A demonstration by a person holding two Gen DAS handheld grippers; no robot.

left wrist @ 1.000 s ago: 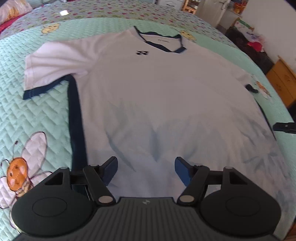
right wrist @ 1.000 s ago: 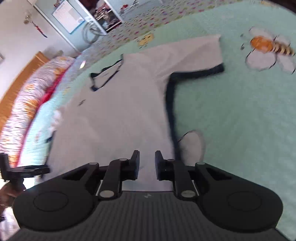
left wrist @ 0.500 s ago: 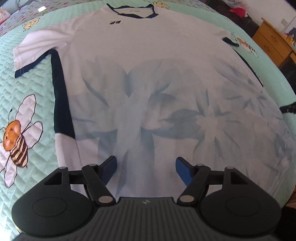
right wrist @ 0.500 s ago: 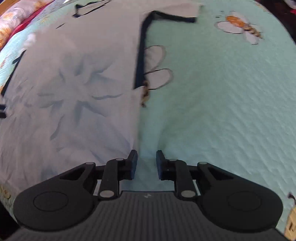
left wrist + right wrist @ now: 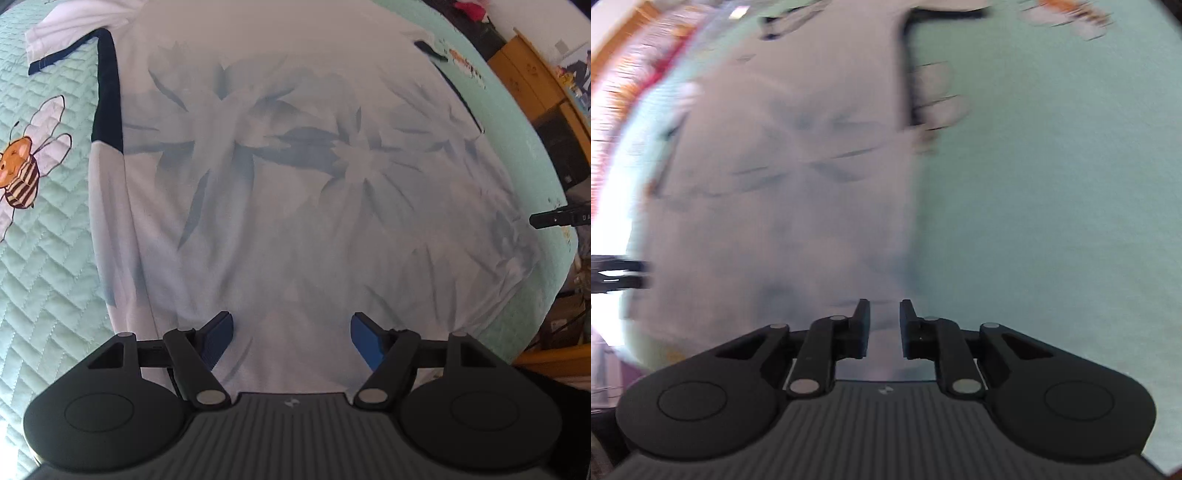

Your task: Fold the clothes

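The left tongs (image 5: 291,334) are wide apart, low over the bottom edge of the white shirt (image 5: 295,192), with nothing between them. The right tongs (image 5: 884,325) have a small gap and hold nothing; they sit near the shirt's bottom corner, and that view is blurry. The shirt lies flat and spread out on the green bed cover (image 5: 48,258), with pale blue flowers printed on it and a dark blue stripe (image 5: 107,99) down one side. Beside that stripe a bee picture (image 5: 22,170) is on the cover. Farther off stands a wooden cabinet (image 5: 532,81)
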